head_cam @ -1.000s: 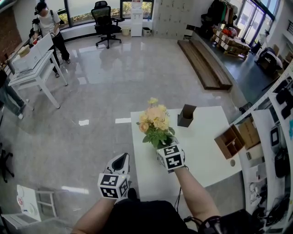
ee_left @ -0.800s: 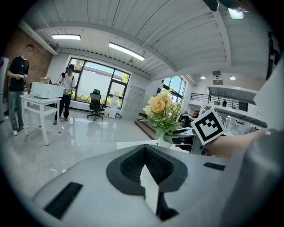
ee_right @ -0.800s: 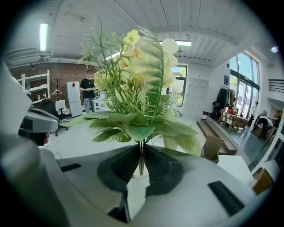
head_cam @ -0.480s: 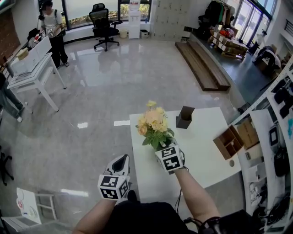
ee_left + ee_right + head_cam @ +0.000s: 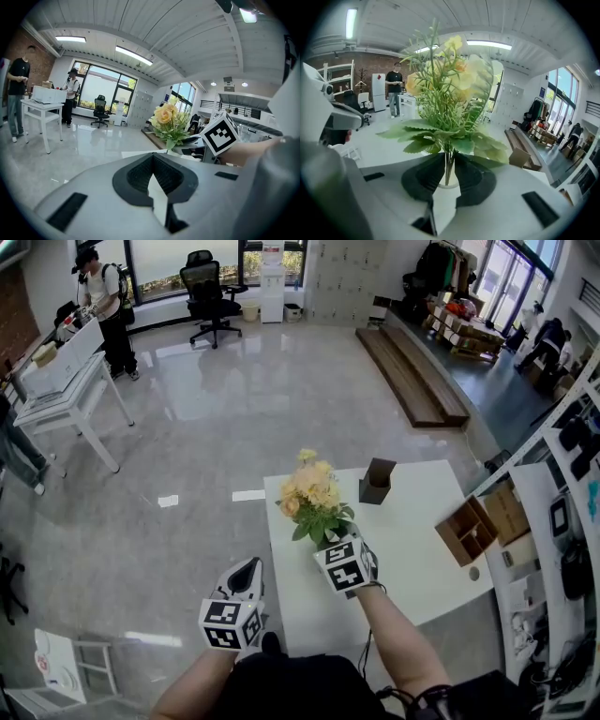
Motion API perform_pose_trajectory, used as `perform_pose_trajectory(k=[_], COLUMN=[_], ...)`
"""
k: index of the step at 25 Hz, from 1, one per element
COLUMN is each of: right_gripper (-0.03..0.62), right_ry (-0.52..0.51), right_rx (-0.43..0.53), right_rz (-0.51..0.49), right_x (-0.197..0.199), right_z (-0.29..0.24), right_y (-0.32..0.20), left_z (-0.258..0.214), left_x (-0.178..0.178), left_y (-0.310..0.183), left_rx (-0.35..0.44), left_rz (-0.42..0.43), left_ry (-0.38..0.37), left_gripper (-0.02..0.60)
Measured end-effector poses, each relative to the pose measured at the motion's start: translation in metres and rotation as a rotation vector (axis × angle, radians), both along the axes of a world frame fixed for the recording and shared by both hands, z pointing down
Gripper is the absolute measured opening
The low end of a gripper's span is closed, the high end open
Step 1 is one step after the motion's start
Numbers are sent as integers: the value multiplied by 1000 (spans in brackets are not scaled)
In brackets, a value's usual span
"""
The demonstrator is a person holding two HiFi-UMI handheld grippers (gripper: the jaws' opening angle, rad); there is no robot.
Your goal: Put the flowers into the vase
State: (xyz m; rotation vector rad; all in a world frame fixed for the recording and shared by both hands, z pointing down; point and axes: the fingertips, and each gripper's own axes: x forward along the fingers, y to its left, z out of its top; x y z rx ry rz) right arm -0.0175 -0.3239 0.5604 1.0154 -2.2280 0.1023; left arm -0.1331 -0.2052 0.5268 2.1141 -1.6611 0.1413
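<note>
flowers [image 5: 311,488] look seated in the vase [image 5: 446,186], your right tongs [image 5: 449,159] just opening off them, left tongs [image 5: 152,161] shut, empty.

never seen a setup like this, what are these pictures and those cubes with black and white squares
No robot here: a person holds a claw tool in each hand; the cubes with black-and-white squares belong to them. The top-down picture comes from a camera on the person's head; the other two ride on the claws. The left claw is shut and empty. The right claw has a bunch of yellow artificial flowers with green leaves between its jaws, which have just been opening. A pale round rim under the stems may be the vase's mouth. A dark brown square container also stands on the white table.
</note>
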Motion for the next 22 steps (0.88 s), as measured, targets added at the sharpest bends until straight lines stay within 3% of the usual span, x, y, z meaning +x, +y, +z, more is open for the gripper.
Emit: perform_pose_trajectory(k=[22], right_gripper=[115], right_ry=[13], right_rx=[-83], right_rz=[6], right_x=[10], right_z=[-4], right_y=[9], left_z=[-5], left_x=[13], left_y=[-1], left_rx=[14], left_rz=[28], left_ry=[2], left_gripper=[2])
